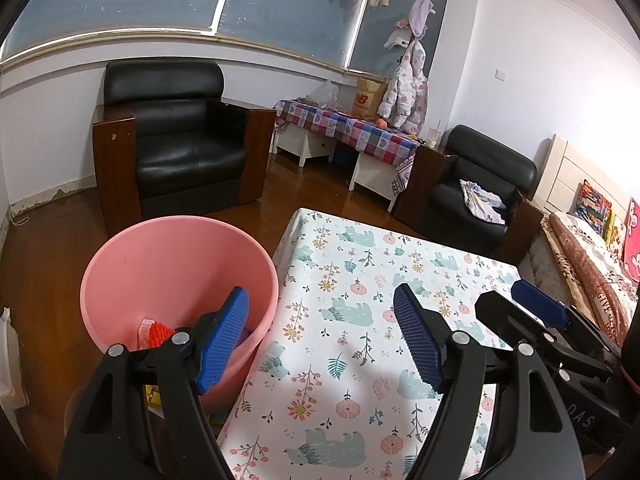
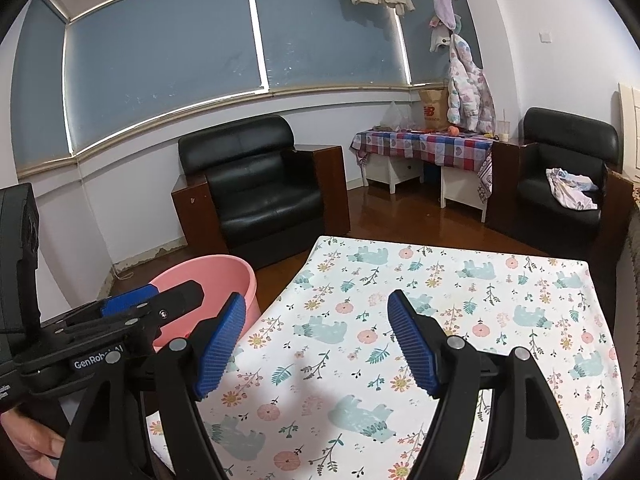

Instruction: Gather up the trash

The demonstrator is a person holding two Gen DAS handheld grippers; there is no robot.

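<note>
A pink bucket [image 1: 160,276] stands on the floor at the left edge of the table; red and pink scraps of trash [image 1: 154,334] lie at its bottom. My left gripper [image 1: 320,340] is open, its left pad over the bucket's rim and its right pad over the floral tablecloth [image 1: 344,280], nothing between them. My right gripper [image 2: 316,344] hangs open above the same cloth [image 2: 460,312], also holding nothing. It shows at the right of the left wrist view [image 1: 520,304]. The bucket [image 2: 208,280] sits behind the left gripper [image 2: 156,300] in the right wrist view.
A black armchair [image 1: 172,140] stands behind the bucket, a second one [image 1: 476,192] at the far right. A side table with a checked cloth [image 1: 348,128] holds bags and a jacket. Bedding [image 1: 592,256] lies right of the table. A person's hand [image 2: 28,448] grips the left tool.
</note>
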